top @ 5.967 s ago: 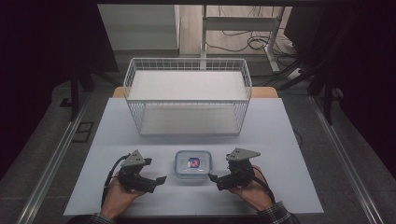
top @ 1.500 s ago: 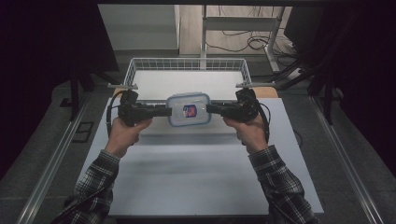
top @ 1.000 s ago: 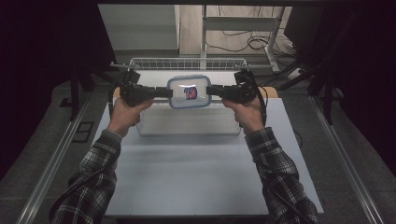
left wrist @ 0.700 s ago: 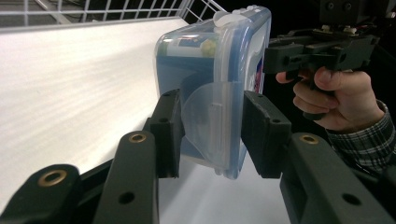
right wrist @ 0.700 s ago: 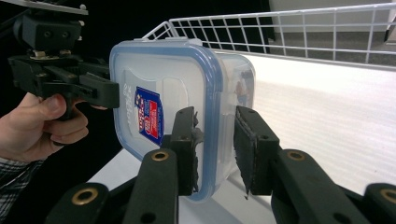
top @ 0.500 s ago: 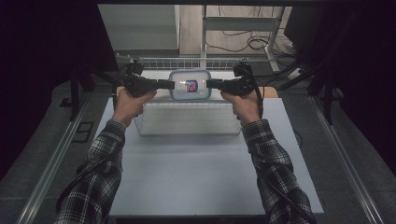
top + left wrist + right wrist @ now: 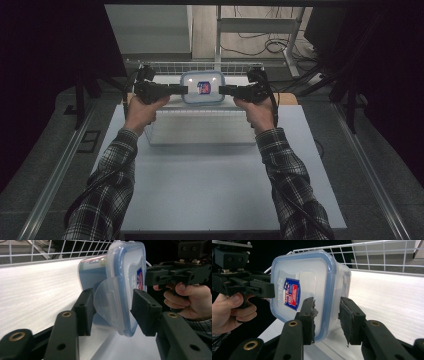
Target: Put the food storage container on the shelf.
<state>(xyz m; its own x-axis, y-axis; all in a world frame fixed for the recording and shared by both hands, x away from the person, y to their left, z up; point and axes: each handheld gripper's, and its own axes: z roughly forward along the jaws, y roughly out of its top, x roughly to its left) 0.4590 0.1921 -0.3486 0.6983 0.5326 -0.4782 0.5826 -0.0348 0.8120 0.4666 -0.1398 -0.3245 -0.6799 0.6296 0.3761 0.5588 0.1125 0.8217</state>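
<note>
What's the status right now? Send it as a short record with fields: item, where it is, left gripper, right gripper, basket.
item: clear plastic container with a blue-rimmed lid and a red and blue label
place: inside the white wire basket, at the far side of the table
left gripper: jaws have just been opening; they straddle the container's end at the lid latch, and a gap shows at one pad
right gripper: jaws have just been opening; they straddle the opposite lid edge, with gaps showing
contact with basket floor: cannot tell

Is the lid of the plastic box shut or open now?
Shut. The blue-rimmed lid sits flat on the plastic box, with no gap along the rim seen, and the side latch flap is folded down.
</note>
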